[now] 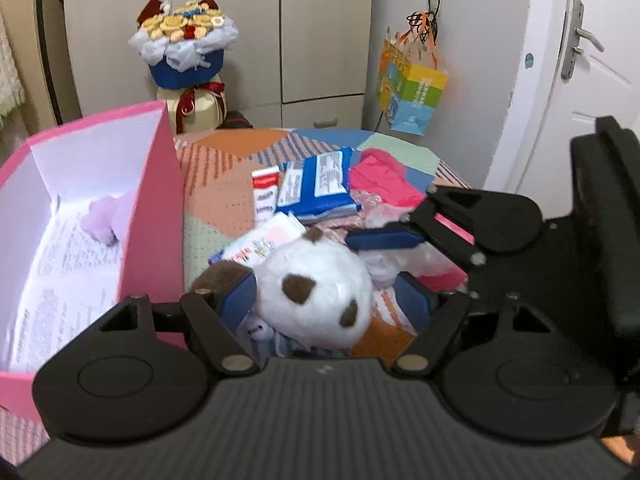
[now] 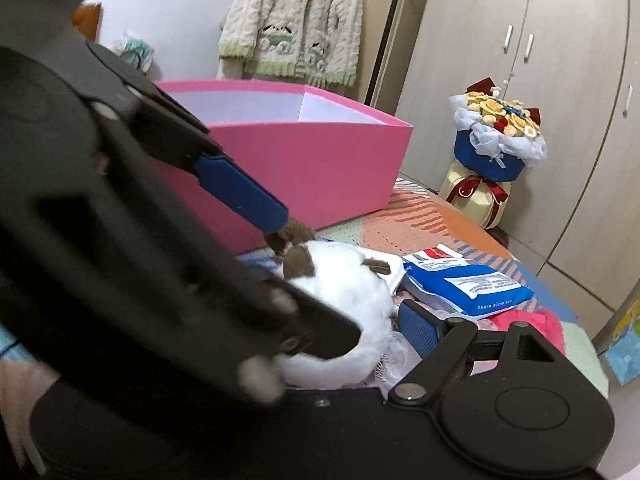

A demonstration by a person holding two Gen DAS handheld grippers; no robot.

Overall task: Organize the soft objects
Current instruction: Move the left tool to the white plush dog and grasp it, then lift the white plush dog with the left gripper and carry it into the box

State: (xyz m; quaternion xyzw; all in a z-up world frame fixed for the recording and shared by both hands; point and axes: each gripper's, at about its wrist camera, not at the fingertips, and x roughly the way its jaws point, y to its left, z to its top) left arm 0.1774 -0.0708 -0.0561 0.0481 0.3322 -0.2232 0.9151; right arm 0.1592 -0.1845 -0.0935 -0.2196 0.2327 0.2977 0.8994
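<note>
A white panda plush [image 1: 316,292] with brown ears and patches lies on the bed among a pile of items. My left gripper [image 1: 326,298] is open and straddles it. Its left pad [image 1: 240,296] touches the panda's brown ear, and its right pad [image 1: 414,300] stands a little off the plush. My right gripper [image 2: 320,316] is open beside the same panda [image 2: 340,288]. Only its right finger [image 2: 418,322] shows, since the left gripper's body hides the other. A large open pink box [image 1: 152,208] stands on the left, with a purple plush [image 1: 106,216] inside.
A blue wipes pack [image 1: 316,184], a red-and-white carton [image 1: 265,196] and pink cloth [image 1: 380,180] lie behind the panda on the patchwork bed cover [image 1: 220,200]. A bouquet [image 1: 184,48] and wardrobe stand beyond. A gift bag [image 1: 412,92] hangs near the white door [image 1: 580,60].
</note>
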